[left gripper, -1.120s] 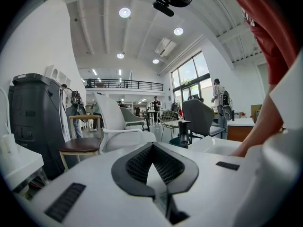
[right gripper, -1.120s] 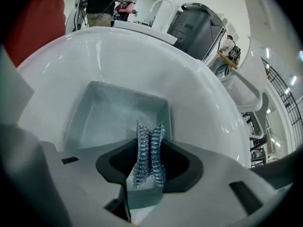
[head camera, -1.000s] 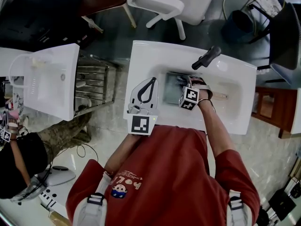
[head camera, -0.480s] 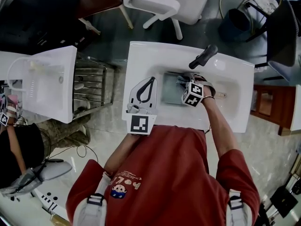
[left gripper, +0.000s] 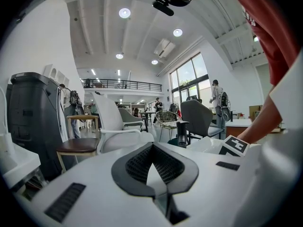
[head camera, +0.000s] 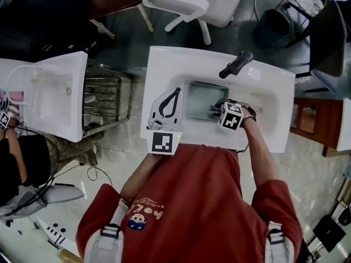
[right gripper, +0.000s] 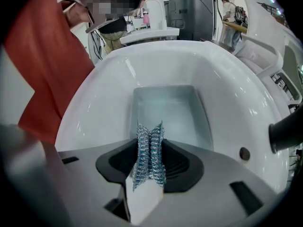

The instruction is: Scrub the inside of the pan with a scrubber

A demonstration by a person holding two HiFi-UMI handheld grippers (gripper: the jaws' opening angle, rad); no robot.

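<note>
At far left stand a second white basin [head camera: 55,92] and a metal rack [head camera: 104,98]. Beside them a person in a red shirt [head camera: 186,201] leans over a white sink [head camera: 164,64] with a gripper in each hand. The left gripper [head camera: 176,92] is held over the sink's left rim, pointing away from the person, its jaws closed tip to tip on nothing. The rectangular metal pan [head camera: 200,100] lies in the basin. At its right edge the right gripper [head camera: 214,110] is clamped on a steel-mesh scrubber [right gripper: 149,157], squeezed into a narrow wad and aimed into the pan; whether it touches the metal cannot be told. A black faucet [head camera: 237,64] stands on the far rim
</note>
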